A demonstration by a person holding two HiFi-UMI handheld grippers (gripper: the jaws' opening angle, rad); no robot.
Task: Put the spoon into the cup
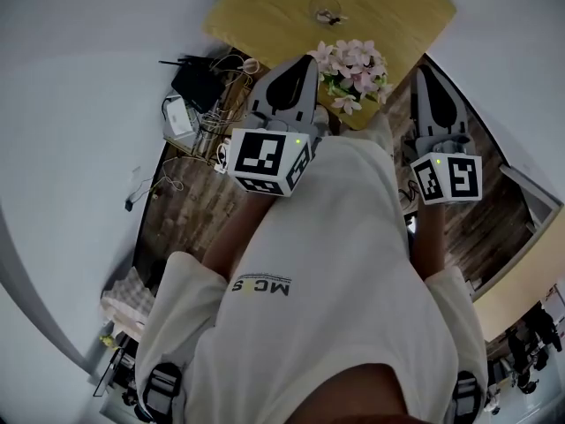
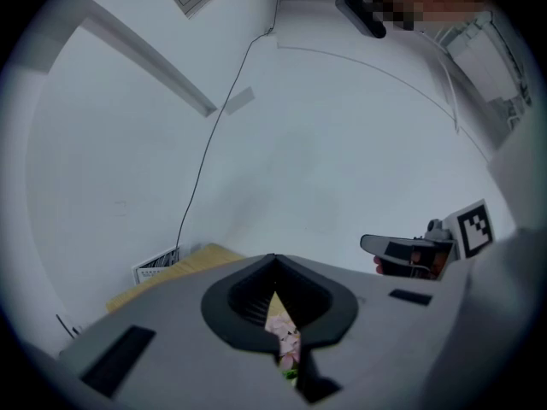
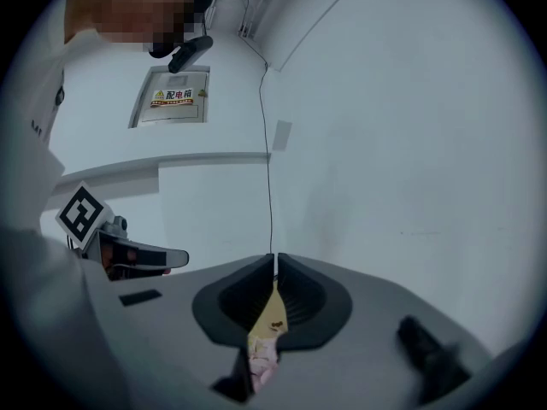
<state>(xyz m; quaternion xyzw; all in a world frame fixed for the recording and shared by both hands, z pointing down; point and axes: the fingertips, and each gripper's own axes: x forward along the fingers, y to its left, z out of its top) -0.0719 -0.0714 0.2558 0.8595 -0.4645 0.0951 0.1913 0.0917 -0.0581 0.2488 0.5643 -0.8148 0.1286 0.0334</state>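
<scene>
At the far end of the yellow table (image 1: 265, 11) stands a small clear cup (image 1: 323, 7). A small spoon-like piece (image 1: 335, 18) lies just beside it, too small to make out well. Both grippers are held up near the person's chest, well short of the cup. My left gripper (image 1: 306, 61) is shut with nothing in it, its tips (image 2: 273, 260) meeting against the white wall. My right gripper (image 1: 421, 71) is also shut and holds nothing, with only a thin slit at its tips (image 3: 274, 258). Through that slit a strip of the table (image 3: 272, 310) shows.
A bunch of pink flowers (image 1: 354, 67) sits on the table's near edge, between the two grippers. A black box (image 1: 196, 83), a white device (image 1: 180, 115) and tangled cables lie on the wooden floor (image 1: 190, 206) at the left. White walls stand all around.
</scene>
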